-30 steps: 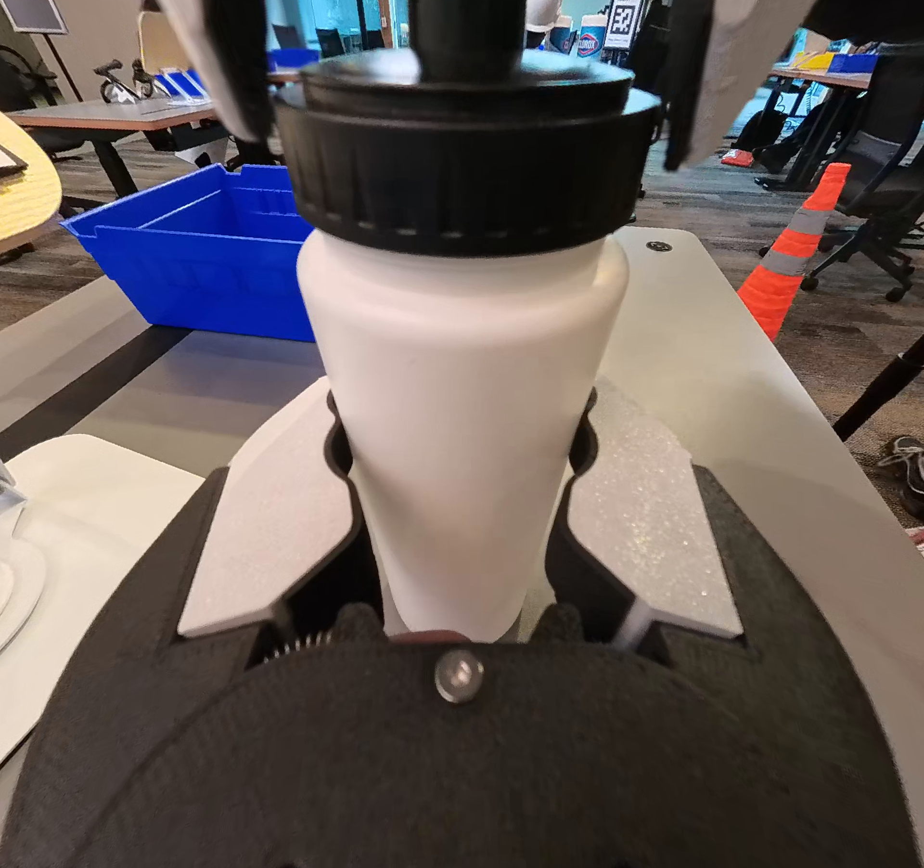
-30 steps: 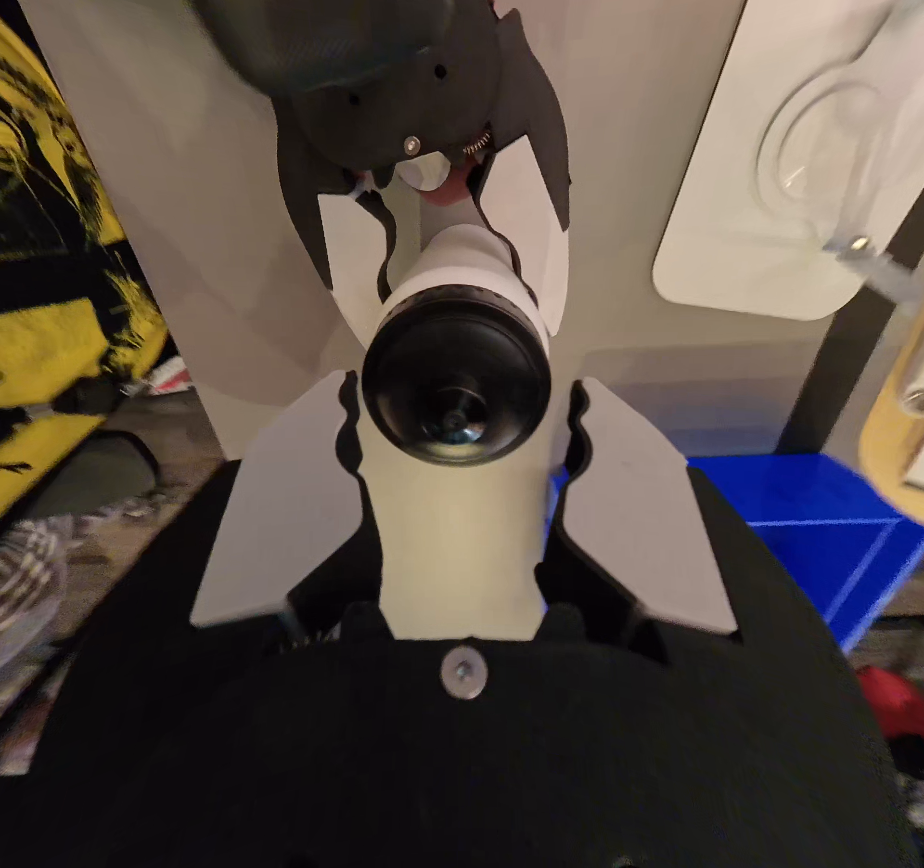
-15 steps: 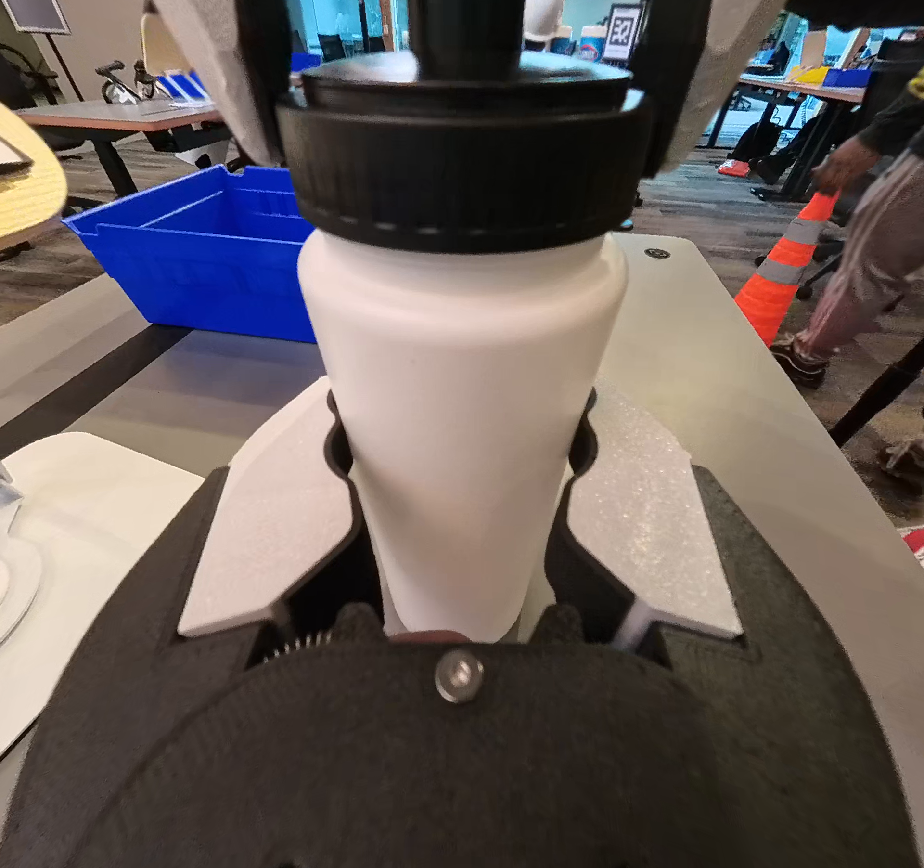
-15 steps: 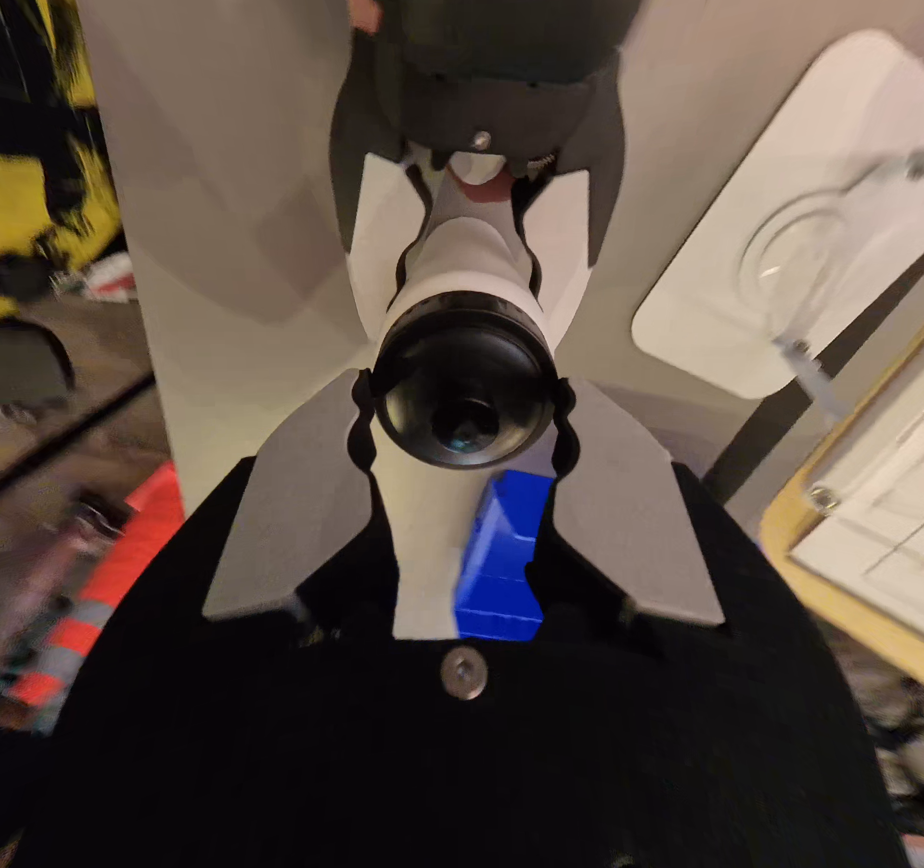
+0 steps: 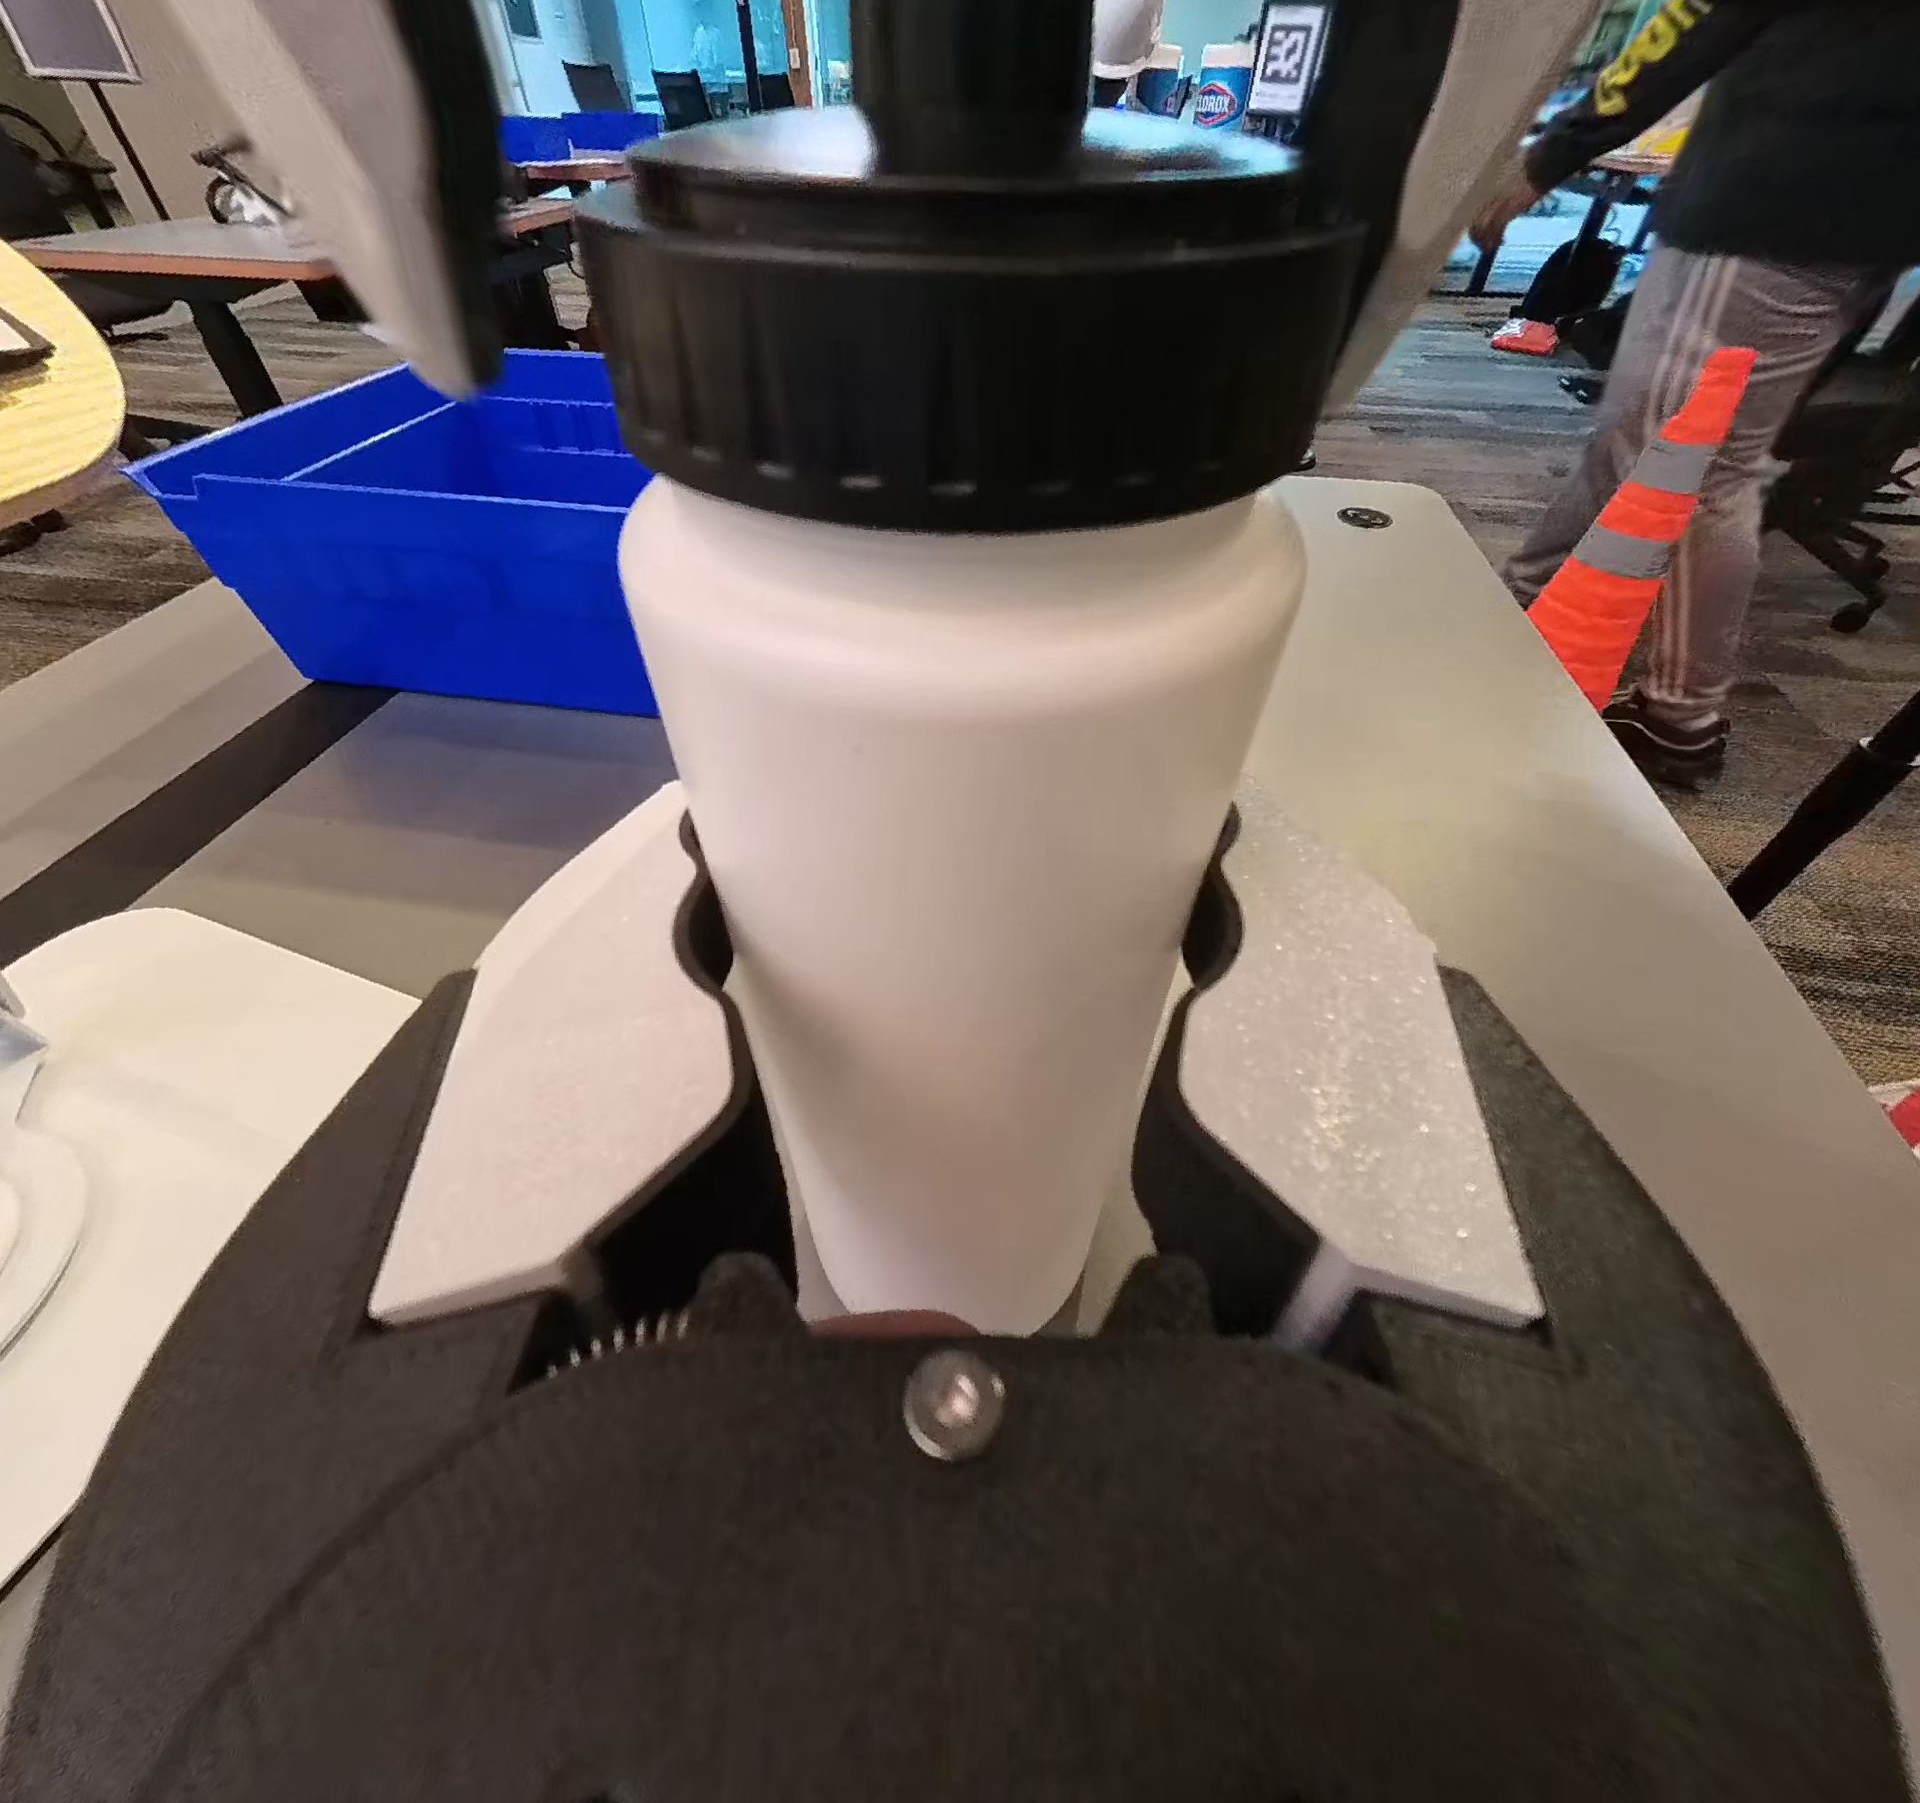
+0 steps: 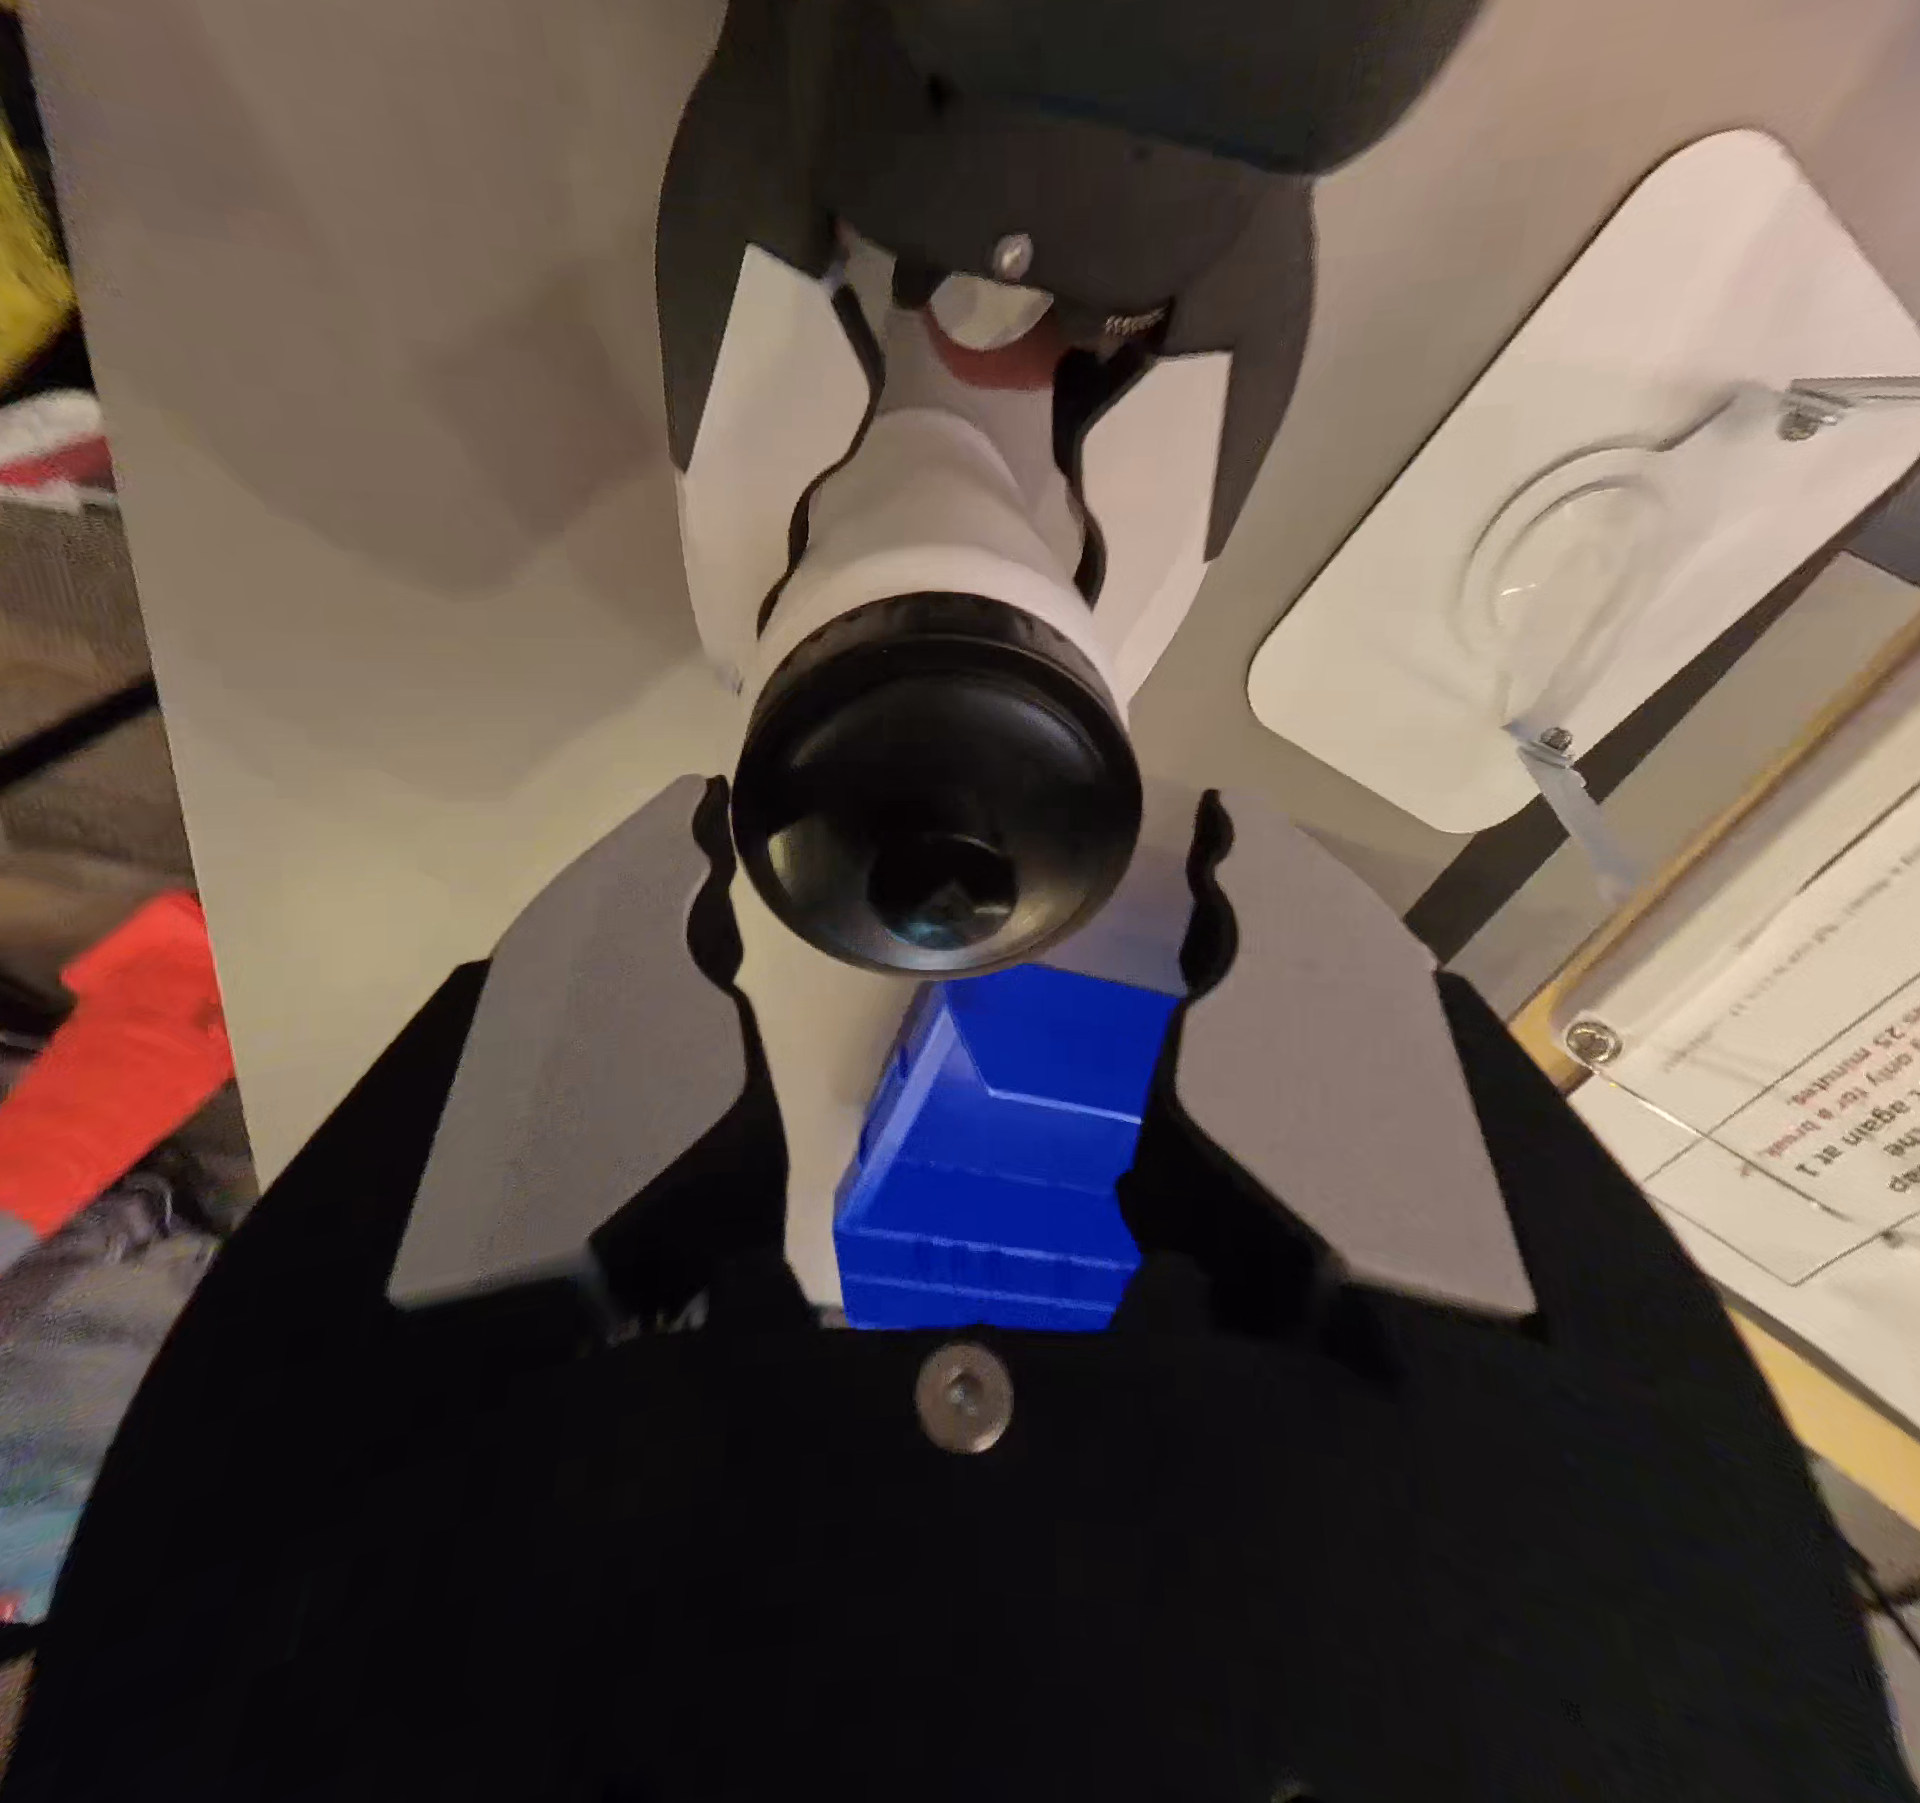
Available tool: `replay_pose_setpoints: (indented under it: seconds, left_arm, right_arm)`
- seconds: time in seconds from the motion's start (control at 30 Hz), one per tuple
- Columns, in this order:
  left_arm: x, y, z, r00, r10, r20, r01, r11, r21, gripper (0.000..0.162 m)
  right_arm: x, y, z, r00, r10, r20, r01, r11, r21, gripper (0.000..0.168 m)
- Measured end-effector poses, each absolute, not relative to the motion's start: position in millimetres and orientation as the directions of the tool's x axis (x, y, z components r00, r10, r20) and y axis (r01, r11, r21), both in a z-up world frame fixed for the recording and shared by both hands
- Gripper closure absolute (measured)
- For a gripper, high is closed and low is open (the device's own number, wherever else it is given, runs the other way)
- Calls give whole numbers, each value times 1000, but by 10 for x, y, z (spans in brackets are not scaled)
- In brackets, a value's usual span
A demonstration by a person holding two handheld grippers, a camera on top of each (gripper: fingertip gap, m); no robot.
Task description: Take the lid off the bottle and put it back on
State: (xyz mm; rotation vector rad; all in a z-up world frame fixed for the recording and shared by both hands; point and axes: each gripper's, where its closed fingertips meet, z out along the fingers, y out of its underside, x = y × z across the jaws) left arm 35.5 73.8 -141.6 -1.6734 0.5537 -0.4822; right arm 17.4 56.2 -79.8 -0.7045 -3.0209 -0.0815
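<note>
A white bottle with a black screw lid stands upright, and the lid sits on it. My left gripper is shut on the bottle's body. My right gripper comes down from above and straddles the lid. Its right finger lies against the lid's rim and its left finger stands clear of it. In the right wrist view I look straight down on the lid between my right gripper fingers, with a gap on the right side. The left gripper holds the bottle below.
A blue bin stands behind the bottle on the grey table and also shows in the right wrist view. A white tray lies at the left. An orange cone and a walking person are beyond the table's right edge.
My right gripper has turned about the lid's axis. It closed in on the lid half a second ago, and now one finger stands off it. A person has walked in at the right.
</note>
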Motion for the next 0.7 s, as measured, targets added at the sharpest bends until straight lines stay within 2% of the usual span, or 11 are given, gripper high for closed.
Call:
replay_pose_setpoints:
  seconds: [0.03,0.1,0.27,0.33,0.47,0.5,0.57,0.63,0.7]
  left_arm:
    - [357,738,-1417,797,-604,11,-92,-139,-986,75]
    - [352,737,-1415,798,-603,12,-89,-137,-987,75]
    - [329,744,-1406,797,-604,28,-68,-135,-989,75]
    - [337,734,-1408,794,-608,19,-76,-130,-989,75]
    - [388,732,-1416,790,-613,7,-92,-130,-987,75]
    - [387,732,-1415,790,-613,6,-93,-130,-987,75]
    - [388,733,-1418,789,-614,7,-95,-132,-987,75]
    - [388,735,-1417,789,-614,8,-92,-132,-987,75]
    - [389,737,-1416,788,-616,9,-91,-131,-987,75]
  right_arm:
    - [205,565,-831,-905,425,25,426,902,68,90]
    - [213,563,-854,-893,451,5,450,890,78,91]
    - [202,538,-855,-623,781,-33,780,624,36,91]
    - [197,515,-860,-569,822,-15,822,569,-3,91]
    - [272,534,-844,-644,765,-7,765,644,-9,90]
    - [263,552,-826,-666,746,-2,746,665,-15,77]
    - [252,574,-788,-744,667,22,667,745,-22,75]
    - [249,561,-773,-806,591,34,591,807,-8,81]
    - [233,527,-777,-850,525,42,526,851,4,96]
